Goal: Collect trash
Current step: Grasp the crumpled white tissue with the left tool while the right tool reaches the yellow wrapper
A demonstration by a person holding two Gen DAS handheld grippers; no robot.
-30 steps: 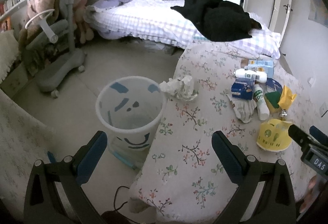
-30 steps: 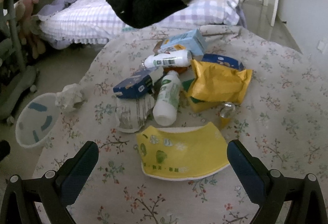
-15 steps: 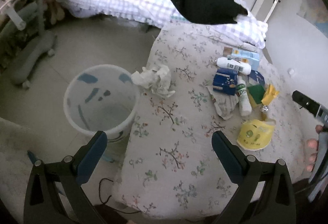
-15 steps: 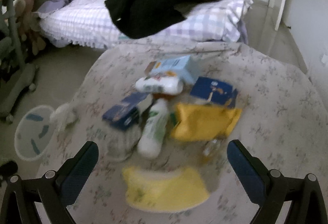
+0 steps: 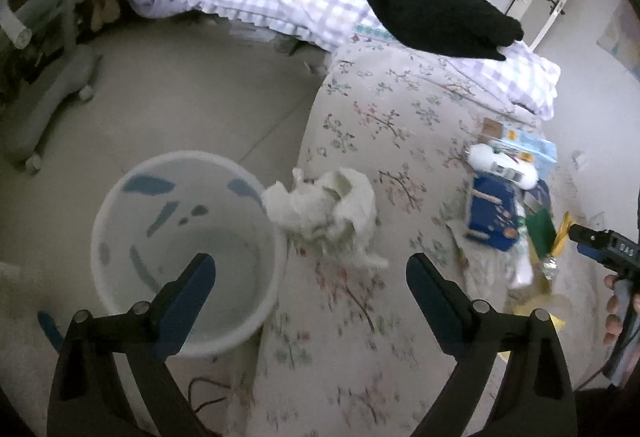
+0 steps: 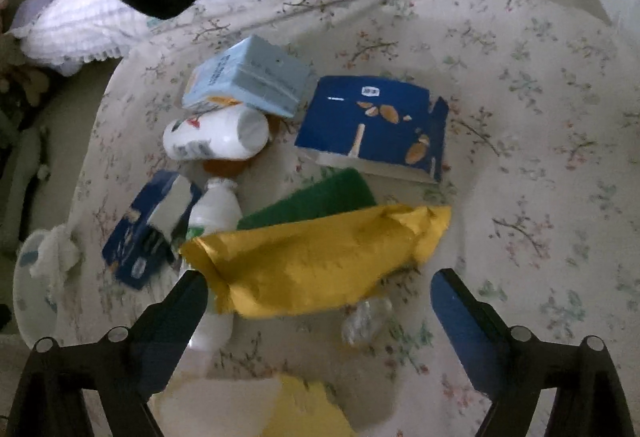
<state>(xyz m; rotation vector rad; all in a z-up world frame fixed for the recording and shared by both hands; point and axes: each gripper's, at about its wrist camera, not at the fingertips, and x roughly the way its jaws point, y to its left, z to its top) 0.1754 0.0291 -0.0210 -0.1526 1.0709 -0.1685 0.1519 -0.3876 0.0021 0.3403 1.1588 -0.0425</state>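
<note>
Both grippers have swung in closer since a second ago: the left gripper, jaws wide apart and empty, faces the soft, light crumpled white tissue wad just ahead, while the right gripper, also spread, straddles the crinkly yellow foil bag, best pinched mid-body.

White plastic bottles: two I count, one lying by the light blue carton, one beside my left finger.
Blue boxes: two.
Light blue carton: one.
Yellow bags: one.
Crumpled tissue wads: one.
Trash bins: one.
</note>
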